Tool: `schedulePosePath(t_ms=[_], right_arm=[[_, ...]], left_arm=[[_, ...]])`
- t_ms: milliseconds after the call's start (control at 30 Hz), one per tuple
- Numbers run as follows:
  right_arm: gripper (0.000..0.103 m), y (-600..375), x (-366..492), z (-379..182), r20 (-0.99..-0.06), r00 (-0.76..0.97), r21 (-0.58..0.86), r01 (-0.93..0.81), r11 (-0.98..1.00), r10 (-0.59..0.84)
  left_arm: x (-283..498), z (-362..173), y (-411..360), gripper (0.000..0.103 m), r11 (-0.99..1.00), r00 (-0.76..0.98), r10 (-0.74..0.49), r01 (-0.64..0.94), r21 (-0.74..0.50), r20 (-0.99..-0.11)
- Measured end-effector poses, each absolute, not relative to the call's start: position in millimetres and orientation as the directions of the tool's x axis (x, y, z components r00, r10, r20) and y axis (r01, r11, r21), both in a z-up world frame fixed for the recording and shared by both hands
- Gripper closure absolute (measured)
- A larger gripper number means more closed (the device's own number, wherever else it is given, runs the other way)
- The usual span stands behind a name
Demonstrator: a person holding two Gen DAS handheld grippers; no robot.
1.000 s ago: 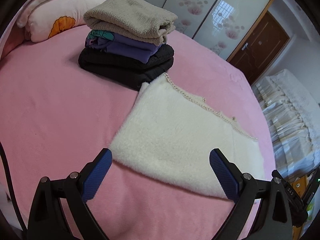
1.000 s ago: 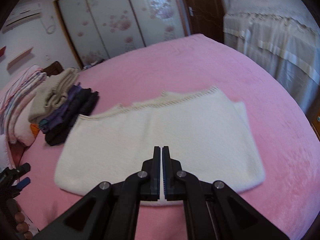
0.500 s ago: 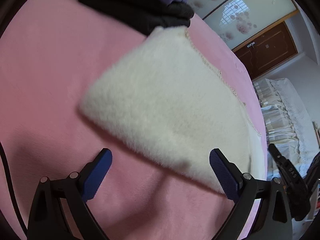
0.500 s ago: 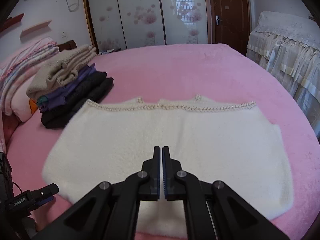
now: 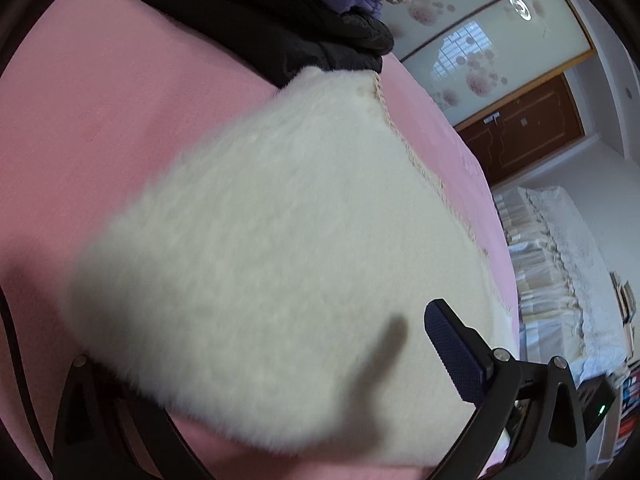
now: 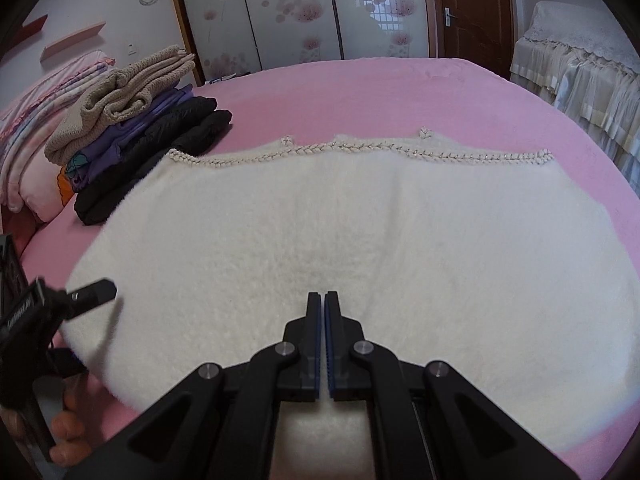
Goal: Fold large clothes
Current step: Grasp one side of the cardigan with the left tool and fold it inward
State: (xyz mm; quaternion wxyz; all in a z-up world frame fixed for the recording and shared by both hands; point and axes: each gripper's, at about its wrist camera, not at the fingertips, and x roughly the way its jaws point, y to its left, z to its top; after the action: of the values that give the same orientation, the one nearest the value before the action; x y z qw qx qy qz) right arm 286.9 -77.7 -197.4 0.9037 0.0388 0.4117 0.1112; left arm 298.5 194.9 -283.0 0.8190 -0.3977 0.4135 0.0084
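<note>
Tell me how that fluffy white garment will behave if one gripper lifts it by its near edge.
The white garment will probably droop: it lies limp and flat on the pink bed. Its thick pile suggests bulk without much weight. Folded layers may slide apart.

A pink bedspread (image 6: 360, 92) covers the bed, floral wardrobe doors (image 6: 296, 12) and a brown door (image 6: 472, 4) stand behind, a lace-draped cover (image 6: 580, 60) alongside.

The right tool (image 6: 323, 300) points down with its jaws together, the left tool (image 5: 256, 364) spread wide.
</note>
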Motion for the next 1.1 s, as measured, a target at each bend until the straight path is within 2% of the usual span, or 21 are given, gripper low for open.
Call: schedulePosePath(t_ms=[100,167,233,267,433,567,767,900,1100], right_arm=[[0.101,-77,285,-199,-0.729,0.642,0.158,-0.177,0.971,0.236],[0.101,-76,284,-201,-0.727,0.646,0.149,-0.182,0.972,0.233],[0.101,-76,284,-201,-0.724,0.650,0.147,-0.184,0.972,0.233],[0.101,-76,284,-201,-0.722,0.651,0.150,-0.184,0.971,0.235],[0.101,-76,284,-203,-0.718,0.655,0.147,-0.192,0.970,0.238],[0.101,-79,286,-203,-0.722,0.642,0.177,-0.188,0.966,0.257],[0.101,-96,291,-203,-0.737,0.577,0.299,-0.189,0.935,0.352],[0.101,-127,278,-189,-0.711,0.567,0.395,-0.168,0.903,0.417],[0.101,-204,229,-169,-0.684,0.655,0.380,-0.055,0.923,0.320]], left_arm=[[304,-281,196,0.001,0.651,0.670,-0.310,-0.368,-0.664,-0.675],[303,-280,198,0.006,0.637,0.669,-0.295,-0.394,-0.662,-0.682],[301,-276,198,0.031,0.661,0.642,-0.242,-0.440,-0.608,-0.728],[301,-274,196,0.037,0.683,0.616,-0.211,-0.463,-0.565,-0.759],[297,-250,183,0.081,0.755,0.627,-0.153,-0.425,-0.499,-0.764],[291,-207,158,0.085,0.844,0.679,-0.071,-0.349,-0.407,-0.731],[291,-142,82,0.086,0.951,0.771,-0.043,-0.164,-0.264,-0.635],[290,-118,23,0.086,0.983,0.804,-0.075,-0.039,-0.179,-0.590],[296,-116,-73,0.086,0.984,0.790,-0.177,0.141,-0.108,-0.587]])
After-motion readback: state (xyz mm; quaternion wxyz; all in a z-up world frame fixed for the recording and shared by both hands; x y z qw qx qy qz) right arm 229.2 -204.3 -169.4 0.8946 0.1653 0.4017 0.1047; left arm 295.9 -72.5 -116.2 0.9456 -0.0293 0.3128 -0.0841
